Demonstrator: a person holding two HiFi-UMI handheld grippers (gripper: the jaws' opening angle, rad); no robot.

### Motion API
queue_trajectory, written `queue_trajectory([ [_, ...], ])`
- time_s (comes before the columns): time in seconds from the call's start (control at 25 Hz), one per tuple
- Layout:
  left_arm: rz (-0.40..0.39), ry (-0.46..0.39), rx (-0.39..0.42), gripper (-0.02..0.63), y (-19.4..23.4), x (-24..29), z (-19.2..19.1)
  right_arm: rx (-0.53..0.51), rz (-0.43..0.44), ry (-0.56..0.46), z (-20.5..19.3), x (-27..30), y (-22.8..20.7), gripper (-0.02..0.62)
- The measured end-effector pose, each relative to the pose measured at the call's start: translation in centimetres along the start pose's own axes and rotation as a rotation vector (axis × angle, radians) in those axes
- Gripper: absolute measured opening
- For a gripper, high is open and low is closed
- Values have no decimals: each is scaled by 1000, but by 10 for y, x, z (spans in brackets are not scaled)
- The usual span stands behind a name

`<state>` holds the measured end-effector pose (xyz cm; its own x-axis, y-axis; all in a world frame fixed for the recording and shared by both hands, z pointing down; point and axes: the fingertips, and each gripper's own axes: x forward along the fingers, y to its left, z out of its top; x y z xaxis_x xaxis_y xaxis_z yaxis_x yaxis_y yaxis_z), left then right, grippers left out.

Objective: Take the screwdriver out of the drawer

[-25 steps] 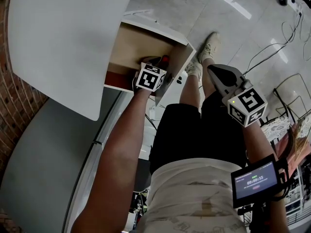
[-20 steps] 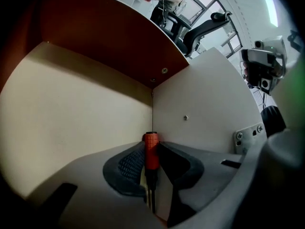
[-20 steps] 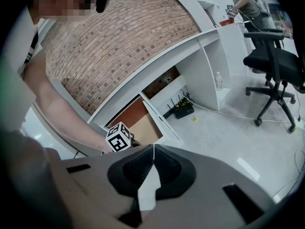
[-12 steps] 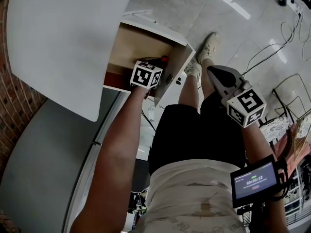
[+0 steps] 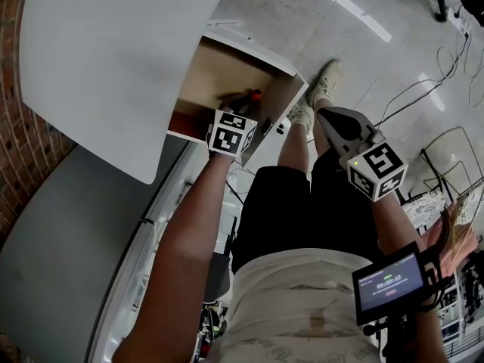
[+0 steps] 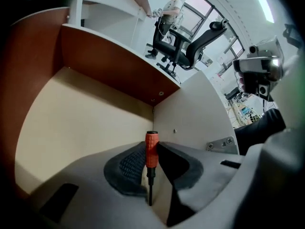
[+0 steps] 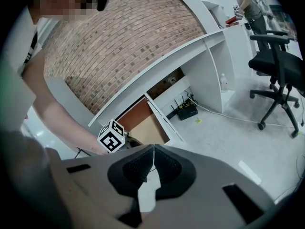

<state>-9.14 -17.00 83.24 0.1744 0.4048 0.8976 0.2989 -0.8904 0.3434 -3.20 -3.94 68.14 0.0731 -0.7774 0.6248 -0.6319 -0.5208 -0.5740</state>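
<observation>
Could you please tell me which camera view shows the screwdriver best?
The left gripper view: the screwdriver stands whole at its centre, orange handle and dark shaft. The head view shows only its orange handle end over the drawer; the right gripper view misses it.

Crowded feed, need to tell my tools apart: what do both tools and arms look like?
Grey moulded left tool and grey moulded right tool, both with black ribbed pads. Each carries a white cube with black square markers: left cube, right cube, the latter with a green light. No sleeves on either arm; a black-framed small screen sits by the right forearm.
</observation>
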Motion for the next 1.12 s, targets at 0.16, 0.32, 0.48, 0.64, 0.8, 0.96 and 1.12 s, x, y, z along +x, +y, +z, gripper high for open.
queue_trajectory([
  [0.16,50,-58,21,88,4,-12,3,-25,5,3,3,4,3,23],
  [0.32,85,-135,37,87,-1,-32,11,-57,15,19,4,4,12,25],
  [0.48,118,-183,42,87,-7,-39,20,-79,29,29,6,5,7,23],
  [0.64,127,-235,24,87,-10,-47,26,-103,43,35,10,9,6,24],
  [0.8,141,-289,17,86,-13,-65,32,-129,46,39,15,7,12,23],
  [0.96,174,-339,8,84,-20,-92,39,-161,55,44,23,-1,22,23],
  [1.12,206,-385,3,84,-31,-128,46,-186,57,45,34,-17,39,23],
])
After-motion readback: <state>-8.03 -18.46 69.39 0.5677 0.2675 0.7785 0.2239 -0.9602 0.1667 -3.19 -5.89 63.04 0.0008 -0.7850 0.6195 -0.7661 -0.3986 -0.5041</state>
